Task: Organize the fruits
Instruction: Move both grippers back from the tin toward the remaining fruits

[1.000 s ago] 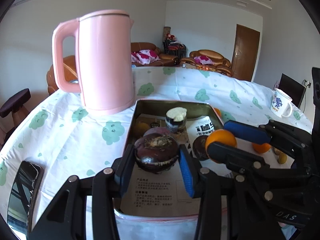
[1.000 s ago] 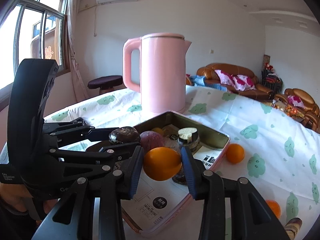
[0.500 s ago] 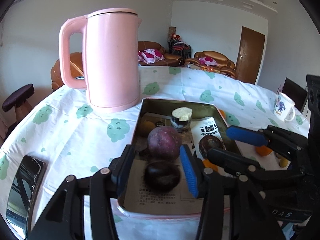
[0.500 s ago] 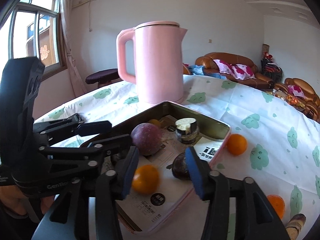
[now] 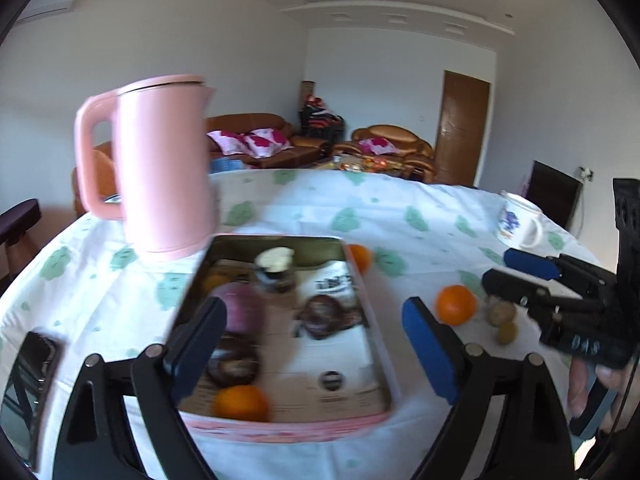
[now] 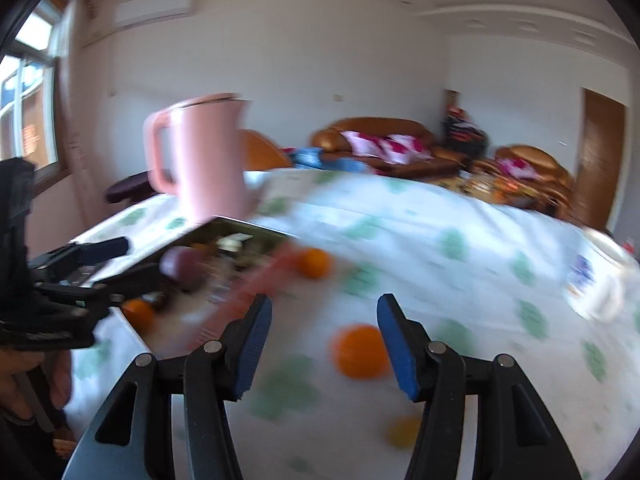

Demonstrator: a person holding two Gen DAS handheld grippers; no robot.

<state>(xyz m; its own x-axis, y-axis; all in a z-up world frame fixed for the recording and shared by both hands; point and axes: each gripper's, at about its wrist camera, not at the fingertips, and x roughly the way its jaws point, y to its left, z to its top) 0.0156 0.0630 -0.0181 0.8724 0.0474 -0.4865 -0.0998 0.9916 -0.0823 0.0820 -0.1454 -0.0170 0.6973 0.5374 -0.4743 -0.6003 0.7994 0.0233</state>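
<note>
Two black grippers with blue pads both gape wide and hold nothing. The left gripper (image 5: pixel 316 344) hangs at lower centre over a rectangular metal tray (image 5: pixel 370 344) holding several fruits, one round orange (image 5: pixel 240 402) nearest. The right gripper (image 6: pixel 324 348) frames a loose orange fruit (image 6: pixel 358 350) on the white green-patterned tablecloth (image 6: pixel 460 240).

place: home living room | cues: sofas (image 5: pixel 248 136), clothed table (image 5: pixel 400 208), air conditioner (image 6: pixel 154 10)

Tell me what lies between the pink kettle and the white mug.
In the left wrist view, between the pink kettle and the white mug: bare cloud-print tablecloth. Nearer the camera lies the tray's far corner and an orange.
</note>
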